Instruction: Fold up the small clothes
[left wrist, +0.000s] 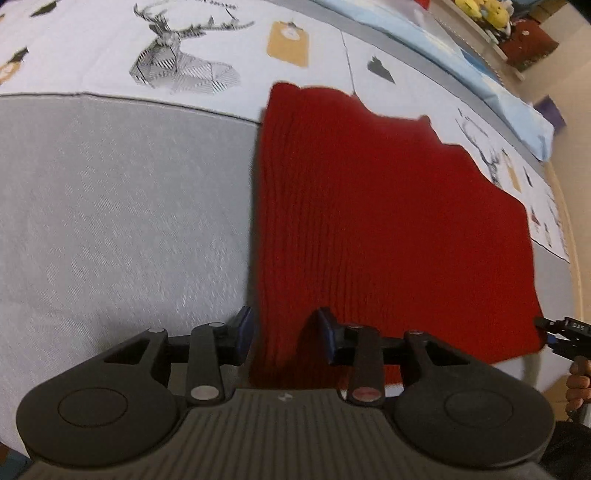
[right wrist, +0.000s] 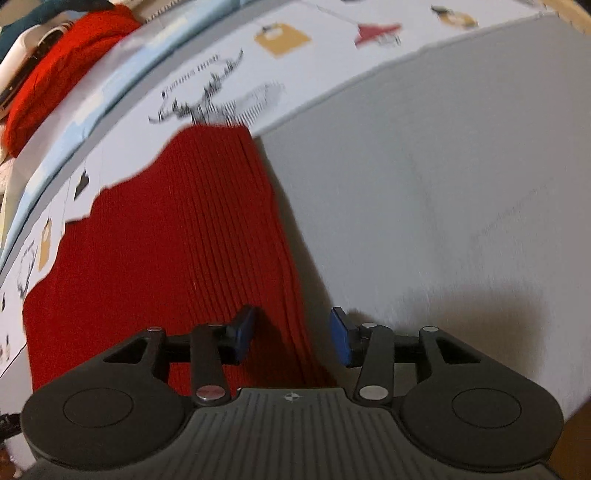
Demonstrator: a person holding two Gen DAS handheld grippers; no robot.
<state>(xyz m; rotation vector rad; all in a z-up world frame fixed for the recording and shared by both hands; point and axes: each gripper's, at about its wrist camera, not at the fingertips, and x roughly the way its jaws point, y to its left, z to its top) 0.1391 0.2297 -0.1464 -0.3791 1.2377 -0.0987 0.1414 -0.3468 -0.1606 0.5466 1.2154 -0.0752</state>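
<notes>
Left wrist view: the work surface is a grey bed cover (left wrist: 122, 206) bordered by a white printed sheet (left wrist: 207, 44) carrying a line-drawn stag head (left wrist: 177, 62) and an ochre tag motif (left wrist: 288, 43); a pale blue pillow (left wrist: 491, 85) and yellow soft toys (left wrist: 480, 13) sit along the far edge. Nothing stands between the camera and the garment. The red knitted garment (left wrist: 388, 221) lies flat, its near left corner running between the fingers of the left gripper (left wrist: 286, 332), which are spread with cloth in the gap, not pinched. At the right margin the tip of the right gripper (left wrist: 561, 332) meets the garment's other near corner (contact cannot be confirmed at this edge of the lens). Right wrist view: the same grey bed cover (right wrist: 443, 184) and printed sheet (right wrist: 240, 74), somewhat blurred, with a separate red bundle (right wrist: 62, 62) heaped at top left. The red knitted garment (right wrist: 166, 240) extends ahead and to the left; its near right edge passes between the fingers of the right gripper (right wrist: 295, 332), which stand apart, the blue pads clear of the cloth.
</notes>
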